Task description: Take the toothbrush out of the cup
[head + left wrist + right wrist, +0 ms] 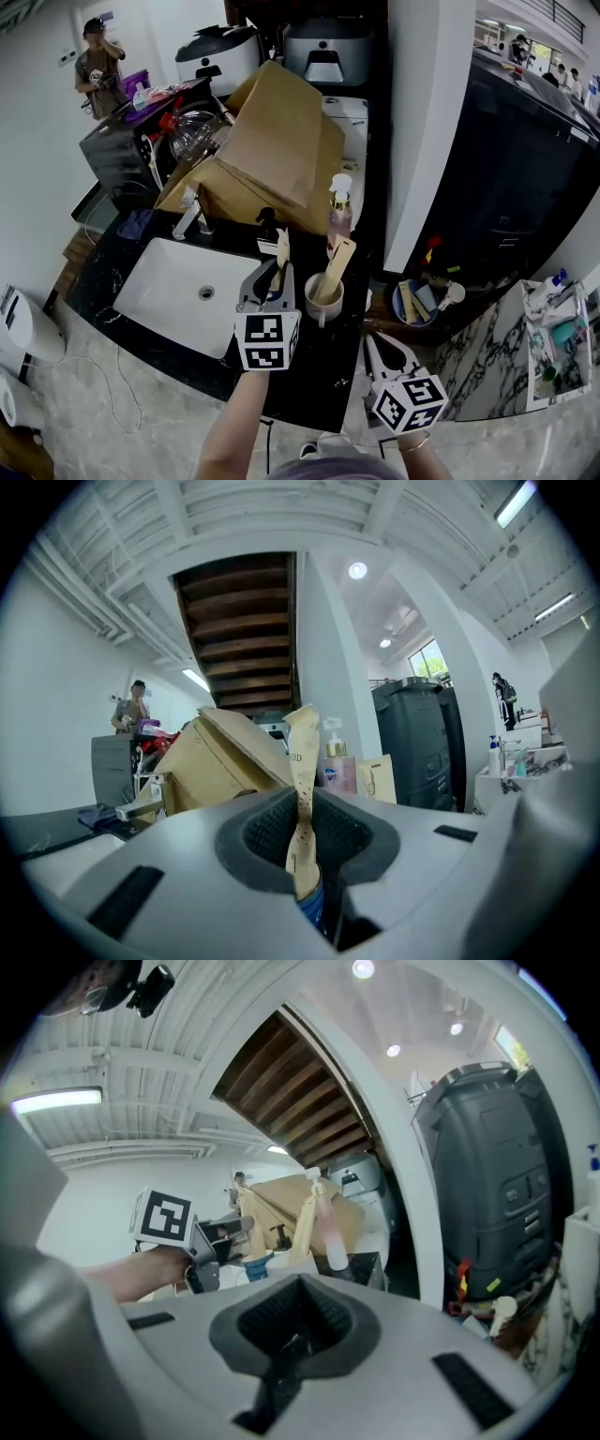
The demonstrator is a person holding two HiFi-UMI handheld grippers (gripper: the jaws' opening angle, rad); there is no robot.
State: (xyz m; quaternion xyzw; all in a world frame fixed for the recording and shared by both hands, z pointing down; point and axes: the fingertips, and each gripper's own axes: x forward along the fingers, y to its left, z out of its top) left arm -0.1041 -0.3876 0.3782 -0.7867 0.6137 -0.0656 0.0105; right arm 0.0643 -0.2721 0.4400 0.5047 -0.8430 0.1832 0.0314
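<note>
Left gripper view: left tool (305,847) clamps the paper-wrapped toothbrush (302,754), print like "EID" on it; right tool (286,1346) closed, empty

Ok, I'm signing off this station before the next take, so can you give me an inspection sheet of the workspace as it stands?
Surface: black counter with a white sink set in it.
Job's things: one paper-wrapped toothbrush held left of the white cup; a second wrapped one stands in the cup.
Clutter: cardboard boxes, pump bottle, faucet.
Grippers: left gripper shut on the toothbrush; right gripper shut, empty, right of the cup.
Cables: thin cord on the floor at left.
Surroundings: person standing far back left; dark cabinet at right.
</note>
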